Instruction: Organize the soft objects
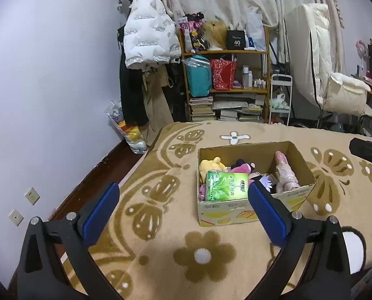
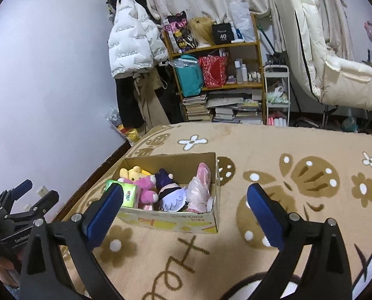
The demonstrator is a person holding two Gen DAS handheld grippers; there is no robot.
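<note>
An open cardboard box (image 1: 226,212) (image 2: 171,222) sits on the tan flowered blanket (image 1: 161,250) (image 2: 298,145). Inside lie a green tissue pack (image 1: 226,186) (image 2: 129,193), a yellow plush bear (image 1: 211,165) (image 2: 133,172), a pink plush (image 1: 241,168) (image 2: 146,187), a dark-hatted doll with pale purple hair (image 2: 172,195) and a pink plastic-wrapped item (image 1: 284,172) (image 2: 199,187). My left gripper (image 1: 183,195) is open and empty, just in front of the box. My right gripper (image 2: 186,197) is open and empty, near the box's front right. The left gripper also shows at the right wrist view's left edge (image 2: 28,200).
A wooden shelf (image 1: 226,75) (image 2: 216,75) with bags, bottles and stacked books stands beyond the bed. A white puffer jacket (image 1: 148,35) (image 2: 133,42) hangs on a rack. A white recliner (image 1: 323,75) (image 2: 323,57) is at the right. The wall and floor gap lie left.
</note>
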